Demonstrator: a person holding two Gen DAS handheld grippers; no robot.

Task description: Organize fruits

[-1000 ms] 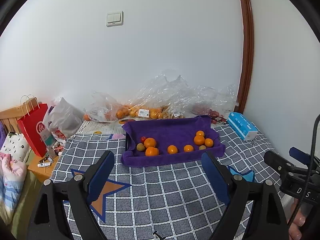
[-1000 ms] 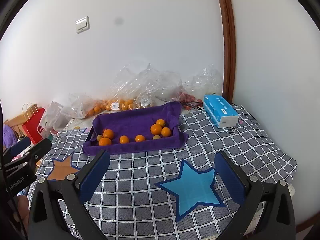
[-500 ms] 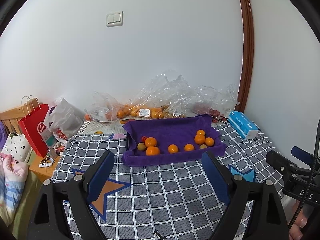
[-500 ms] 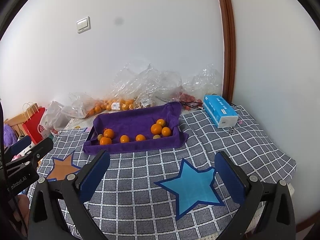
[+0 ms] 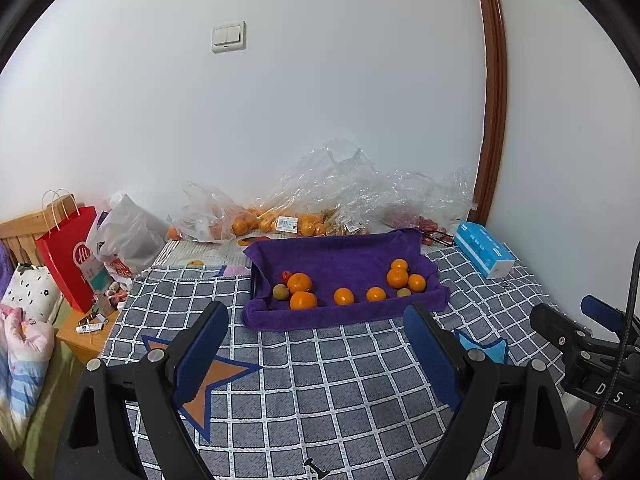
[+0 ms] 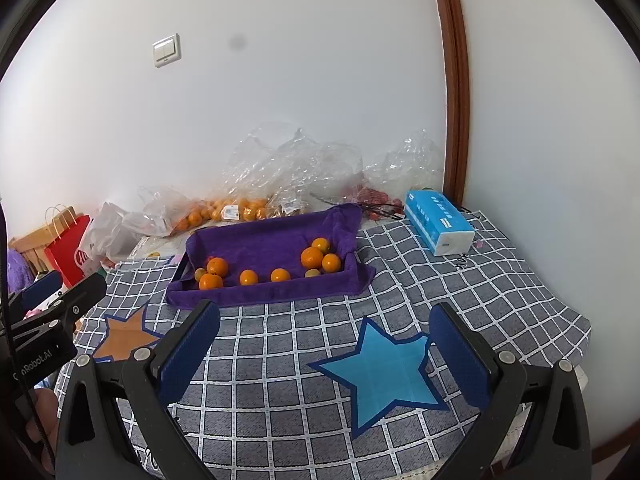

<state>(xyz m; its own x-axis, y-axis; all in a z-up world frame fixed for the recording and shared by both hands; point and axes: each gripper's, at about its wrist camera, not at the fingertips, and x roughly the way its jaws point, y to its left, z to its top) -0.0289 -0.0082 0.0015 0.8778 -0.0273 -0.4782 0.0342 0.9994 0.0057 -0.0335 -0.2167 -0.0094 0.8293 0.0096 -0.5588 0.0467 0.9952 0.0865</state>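
Left to right, as I see it from my station:

1. Red paper bag [image 5: 70, 256] and a grey plastic bag [image 5: 128, 236], off the table's [image 5: 360, 392] left edge; contents hidden.
2. My left gripper [image 5: 316, 344]: fingers wide apart, holding nothing, poised over the checked tablecloth [image 5: 340, 400] short of the tray, presumably to keep all the fruit in view.
3. Purple towel-lined tray [image 5: 340, 256], mid-table. Left group: two oranges [image 5: 299, 283], one greenish fruit [image 5: 281, 292], one small red fruit [image 5: 286, 276] half hidden behind an orange. Middle: two small oranges [image 5: 344, 296], apart from each other. Right group: three oranges [image 5: 397, 278] touching, plus a greenish fruit [image 5: 404, 292]. The groups are mixed, so I judge the sorting unsettled either way.
4. Clear plastic bags [image 5: 280, 220] along the wall, holding more oranges and something red; crinkle and glare prevent a count.
5. Blue tissue pack [image 6: 438, 224], right of the tray.
6. My right gripper [image 6: 324, 348]: fingers wide apart, empty, over the blue star.

Table's near edge is cut off by both grippers' frames.
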